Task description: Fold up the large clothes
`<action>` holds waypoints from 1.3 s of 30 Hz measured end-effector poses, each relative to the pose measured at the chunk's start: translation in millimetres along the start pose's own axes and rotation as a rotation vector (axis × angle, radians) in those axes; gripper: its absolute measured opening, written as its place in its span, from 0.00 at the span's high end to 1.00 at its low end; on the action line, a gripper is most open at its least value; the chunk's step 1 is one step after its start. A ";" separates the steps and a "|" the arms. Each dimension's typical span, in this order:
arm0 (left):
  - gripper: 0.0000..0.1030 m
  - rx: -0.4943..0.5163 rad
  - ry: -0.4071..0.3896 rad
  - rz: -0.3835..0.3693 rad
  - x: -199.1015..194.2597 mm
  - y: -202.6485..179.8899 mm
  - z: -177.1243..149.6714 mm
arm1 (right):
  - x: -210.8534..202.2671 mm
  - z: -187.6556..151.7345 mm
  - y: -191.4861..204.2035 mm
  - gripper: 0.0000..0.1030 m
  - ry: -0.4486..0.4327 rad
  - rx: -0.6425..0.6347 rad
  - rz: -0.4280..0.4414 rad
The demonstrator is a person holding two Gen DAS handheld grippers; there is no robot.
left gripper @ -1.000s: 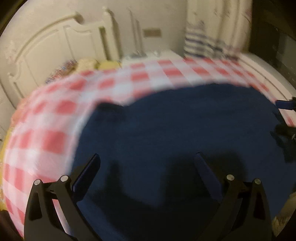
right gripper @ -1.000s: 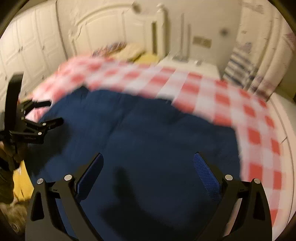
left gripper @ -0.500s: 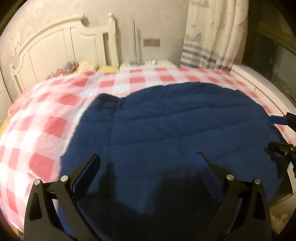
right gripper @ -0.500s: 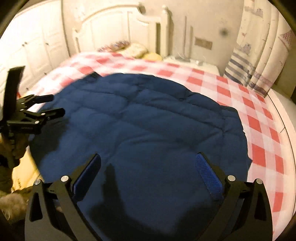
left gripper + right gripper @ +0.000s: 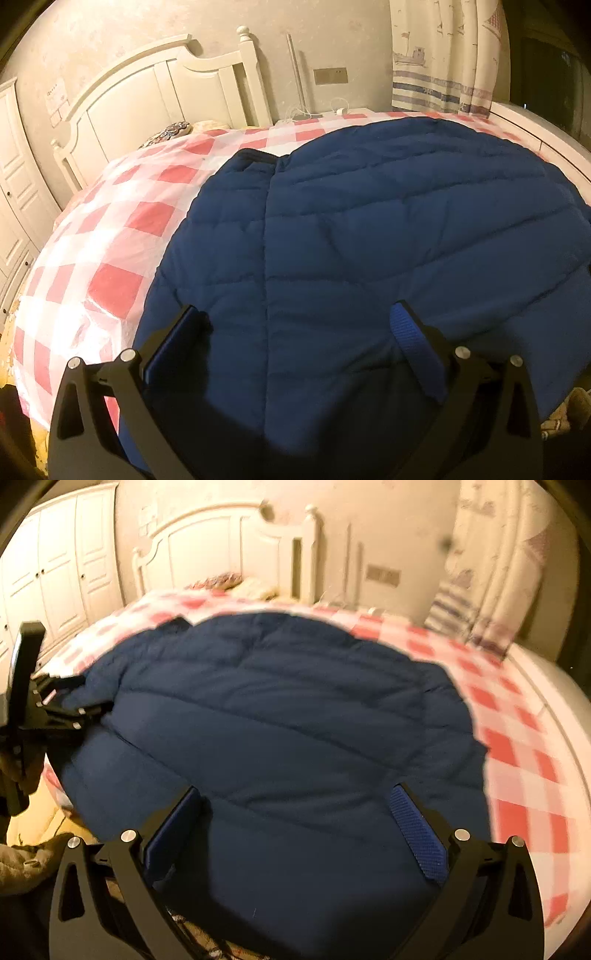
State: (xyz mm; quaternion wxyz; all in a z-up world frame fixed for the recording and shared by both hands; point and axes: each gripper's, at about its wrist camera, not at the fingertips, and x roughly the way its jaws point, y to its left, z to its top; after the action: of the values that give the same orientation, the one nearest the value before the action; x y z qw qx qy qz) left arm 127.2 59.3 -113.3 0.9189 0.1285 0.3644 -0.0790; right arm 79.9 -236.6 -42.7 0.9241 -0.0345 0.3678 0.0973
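Note:
A large navy quilted jacket point(image 5: 369, 236) lies spread flat on the bed; it also fills the right wrist view point(image 5: 280, 716). My left gripper point(image 5: 295, 325) is open, its blue-padded fingers wide apart just above the jacket's near part. My right gripper point(image 5: 295, 805) is open too, hovering over the jacket's near edge. The left gripper also shows at the left edge of the right wrist view point(image 5: 62, 709), low at the jacket's left side; its jaws are hard to read there.
The bed has a red and white checked cover point(image 5: 110, 236), bare to the left and also at the right in the right wrist view point(image 5: 524, 760). A white headboard point(image 5: 166, 92), a curtain point(image 5: 443, 55) and a wardrobe point(image 5: 55, 572) stand behind.
Both grippers have moved closer over the jacket, which fills more of each view. The right gripper has left the left wrist view. Both stay open.

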 end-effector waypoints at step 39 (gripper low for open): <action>0.02 -0.001 -0.015 0.005 -0.1 -0.5 -7.4 | -75.5 -113.2 -138.7 0.11 -0.200 0.688 0.167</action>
State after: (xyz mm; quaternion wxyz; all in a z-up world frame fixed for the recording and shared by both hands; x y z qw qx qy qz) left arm 122.1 61.0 -118.5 0.9219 0.1282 0.3574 -0.0773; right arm -21.4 -399.3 -74.2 0.9020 0.3181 0.2882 0.0457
